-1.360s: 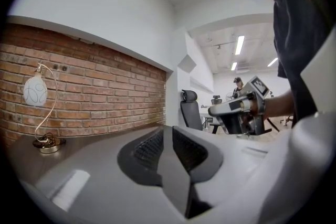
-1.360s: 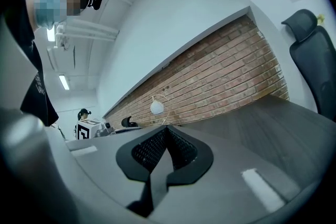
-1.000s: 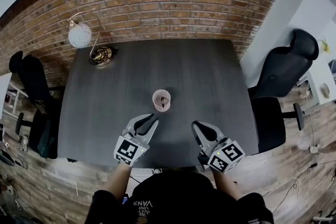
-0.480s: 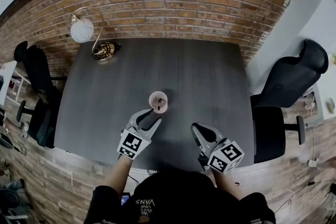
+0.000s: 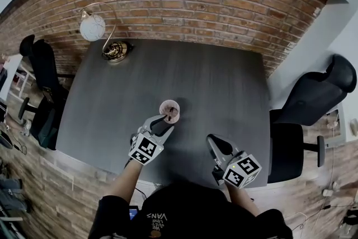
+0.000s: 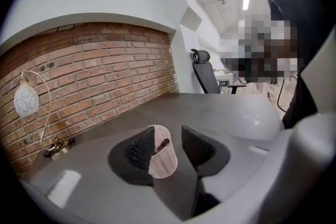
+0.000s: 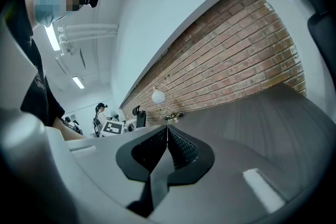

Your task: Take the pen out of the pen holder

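A pinkish mesh pen holder [image 5: 169, 111] stands upright on the dark grey table [image 5: 212, 81], with a dark pen [image 6: 161, 145] leaning inside it. My left gripper [image 5: 161, 123] is open right behind the pen holder [image 6: 163, 157]. In the left gripper view the cup stands at the jaw tips, overlapping the left pad [image 6: 139, 148], and neither pad presses on it. My right gripper [image 5: 215, 141] hovers near the table's front edge, well to the right of the cup. Its jaws are shut with nothing between them [image 7: 167, 136].
A lamp with a white globe [image 5: 92, 27] and brass base [image 5: 116, 51] stands at the table's far left corner, by the brick wall. Black office chairs stand off the table's left side [image 5: 42, 81] and right side [image 5: 313, 99].
My left gripper has moved forward and down to the pen holder and its jaws have spread wide. My right gripper has shifted only slightly and stays shut.
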Demonstrator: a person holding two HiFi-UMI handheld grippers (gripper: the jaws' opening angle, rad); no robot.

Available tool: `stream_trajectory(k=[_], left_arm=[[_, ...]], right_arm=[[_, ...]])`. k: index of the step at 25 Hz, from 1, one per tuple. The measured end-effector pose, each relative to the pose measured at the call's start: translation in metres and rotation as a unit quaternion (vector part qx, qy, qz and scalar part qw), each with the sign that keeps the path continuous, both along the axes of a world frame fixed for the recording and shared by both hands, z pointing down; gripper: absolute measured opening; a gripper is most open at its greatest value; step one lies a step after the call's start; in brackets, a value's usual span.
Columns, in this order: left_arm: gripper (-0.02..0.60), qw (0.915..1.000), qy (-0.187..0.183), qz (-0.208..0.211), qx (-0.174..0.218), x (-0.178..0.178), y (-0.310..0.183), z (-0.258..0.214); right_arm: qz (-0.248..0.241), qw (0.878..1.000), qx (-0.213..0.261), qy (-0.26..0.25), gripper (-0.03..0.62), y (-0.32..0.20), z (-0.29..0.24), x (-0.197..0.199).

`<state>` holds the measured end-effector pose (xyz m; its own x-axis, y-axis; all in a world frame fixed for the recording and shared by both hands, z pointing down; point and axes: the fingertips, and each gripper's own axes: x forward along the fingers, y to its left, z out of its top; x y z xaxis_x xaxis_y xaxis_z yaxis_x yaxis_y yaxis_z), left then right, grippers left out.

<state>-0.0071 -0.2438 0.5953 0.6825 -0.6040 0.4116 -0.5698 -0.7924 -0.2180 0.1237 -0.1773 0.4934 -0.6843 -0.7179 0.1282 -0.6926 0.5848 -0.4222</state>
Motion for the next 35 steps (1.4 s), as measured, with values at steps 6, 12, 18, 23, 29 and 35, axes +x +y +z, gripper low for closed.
stream_trajectory(k=[6, 12, 18, 23, 29, 35], left_arm=[[0.169, 0.9995, -0.020, -0.013, -0.022, -0.003, -0.006, 0.014], [0.124, 0.9993, -0.018, -0.016, -0.028, -0.006, -0.013, 0.019], [0.095, 0.9994, -0.017, -0.022, -0.018, -0.008, -0.019, 0.013], [0.089, 0.9996, -0.003, -0.029, -0.005, -0.008, -0.024, 0.008], [0.084, 0.9990, 0.016, -0.041, 0.003, -0.013, -0.028, -0.001], [0.083, 0.9980, 0.039, -0.049, 0.009, -0.017, -0.030, -0.018]], right_arm=[[0.004, 1.000, -0.007, -0.003, 0.000, -0.005, 0.003, 0.003], [0.018, 1.000, -0.014, -0.006, 0.002, -0.006, 0.005, 0.007], [0.030, 0.999, -0.017, -0.010, 0.001, -0.004, 0.007, 0.010], [0.036, 0.999, -0.022, -0.009, 0.001, -0.002, 0.006, 0.009], [0.038, 0.999, -0.020, -0.014, 0.000, -0.001, 0.008, 0.007], [0.043, 0.999, -0.021, -0.016, 0.000, 0.001, 0.005, 0.007]])
